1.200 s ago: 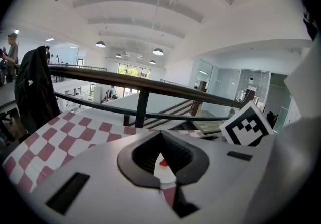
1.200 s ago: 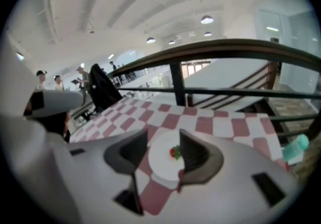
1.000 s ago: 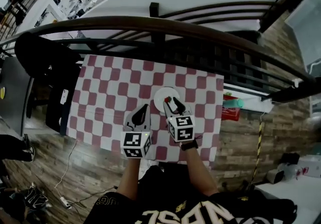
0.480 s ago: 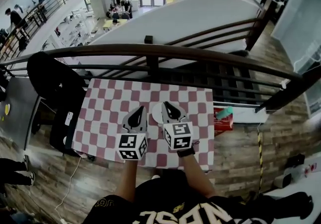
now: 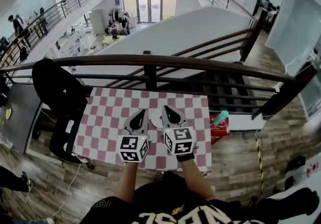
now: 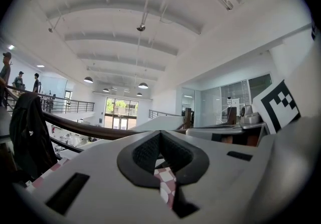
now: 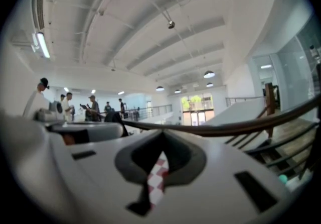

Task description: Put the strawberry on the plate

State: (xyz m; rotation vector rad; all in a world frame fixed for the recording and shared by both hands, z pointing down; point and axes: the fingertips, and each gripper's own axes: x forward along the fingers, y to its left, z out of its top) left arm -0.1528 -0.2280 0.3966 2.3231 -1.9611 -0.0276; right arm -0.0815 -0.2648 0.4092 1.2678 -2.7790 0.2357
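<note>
The right gripper (image 5: pixel 165 109), its jaws just closed on nothing, and the left gripper (image 5: pixel 142 112), also clenched empty, hang above the checkered table (image 5: pixel 103 112). A sliver of white plate (image 5: pixel 156 117) shows between them near the table's middle; the strawberry is hidden.

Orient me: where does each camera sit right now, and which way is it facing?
Head view: on the head, steeply down onto the checkered table; forearms, left gripper and right gripper show.
Left gripper view: on that gripper, level along its shut jaws toward the railing.
Right gripper view: same, its jaws shut.
Shared: the railing, in all three.
</note>
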